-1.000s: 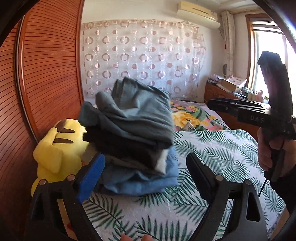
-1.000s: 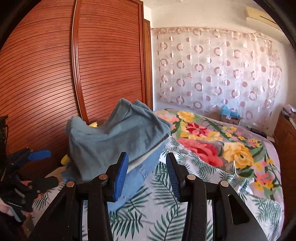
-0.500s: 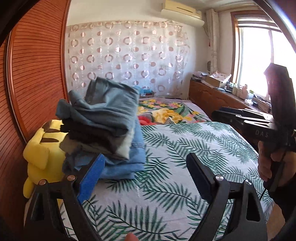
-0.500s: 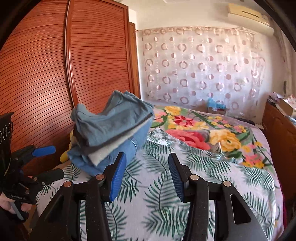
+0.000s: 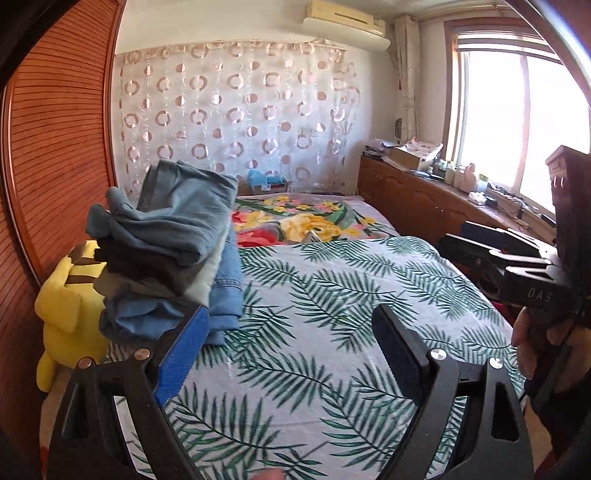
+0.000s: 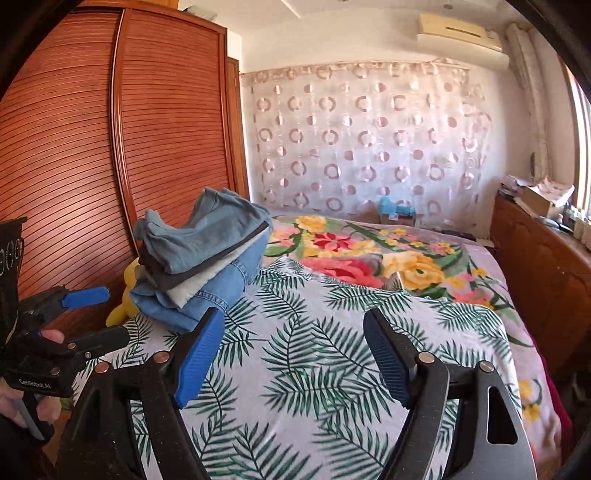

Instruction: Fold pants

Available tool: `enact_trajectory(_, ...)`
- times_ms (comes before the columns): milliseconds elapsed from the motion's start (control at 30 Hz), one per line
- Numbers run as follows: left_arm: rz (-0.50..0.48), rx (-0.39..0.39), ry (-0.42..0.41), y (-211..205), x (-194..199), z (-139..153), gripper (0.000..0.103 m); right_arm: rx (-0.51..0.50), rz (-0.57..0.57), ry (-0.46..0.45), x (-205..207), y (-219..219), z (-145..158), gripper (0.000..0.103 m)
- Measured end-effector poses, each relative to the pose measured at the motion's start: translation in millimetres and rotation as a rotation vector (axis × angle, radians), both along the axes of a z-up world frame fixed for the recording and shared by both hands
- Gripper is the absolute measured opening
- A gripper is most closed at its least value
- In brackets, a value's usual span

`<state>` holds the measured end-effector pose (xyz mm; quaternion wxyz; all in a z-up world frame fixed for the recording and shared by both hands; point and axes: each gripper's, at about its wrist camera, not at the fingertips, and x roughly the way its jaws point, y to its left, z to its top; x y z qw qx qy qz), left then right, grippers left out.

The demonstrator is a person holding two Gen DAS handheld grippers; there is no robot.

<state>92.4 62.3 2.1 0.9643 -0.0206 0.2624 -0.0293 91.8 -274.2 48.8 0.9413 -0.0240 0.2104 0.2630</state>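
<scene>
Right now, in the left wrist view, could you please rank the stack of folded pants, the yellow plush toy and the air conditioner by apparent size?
1. stack of folded pants, largest.
2. yellow plush toy, partly hidden behind the stack.
3. air conditioner, smallest, though it is farthest away, so true size is unsure.

Both grippers draw back from the stack of folded pants (image 5: 170,254); the right gripper (image 6: 293,354) spreads wider.

Bedroom around me. Slatted red-brown wardrobe doors (image 6: 110,166) along my left. Far wall hung with a sheer curtain (image 5: 236,125) of pink rings, air conditioner (image 5: 345,16) above. Bright window (image 5: 517,122) right, over a cluttered low wooden cabinet (image 5: 424,195).
</scene>
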Motion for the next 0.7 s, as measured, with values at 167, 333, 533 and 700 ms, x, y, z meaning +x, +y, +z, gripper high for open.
enact_trajectory(167,0.003,0.006,-0.008,-13,-9,-1,0.09,0.014,-0.033,0.008,-19,-9,-4,0.084)
enact_trajectory(333,-0.012,0.004,0.0,-25,-14,-3,0.09,0.029,-0.069,0.022,-35,-18,-7,0.084)
enact_trajectory(533,-0.029,0.012,0.004,-42,-20,-2,0.09,0.05,-0.101,0.028,-60,-26,-6,0.086)
enact_trajectory(700,-0.036,0.018,-0.009,-54,-28,8,0.09,0.056,-0.161,0.018,-72,-30,2,0.086)
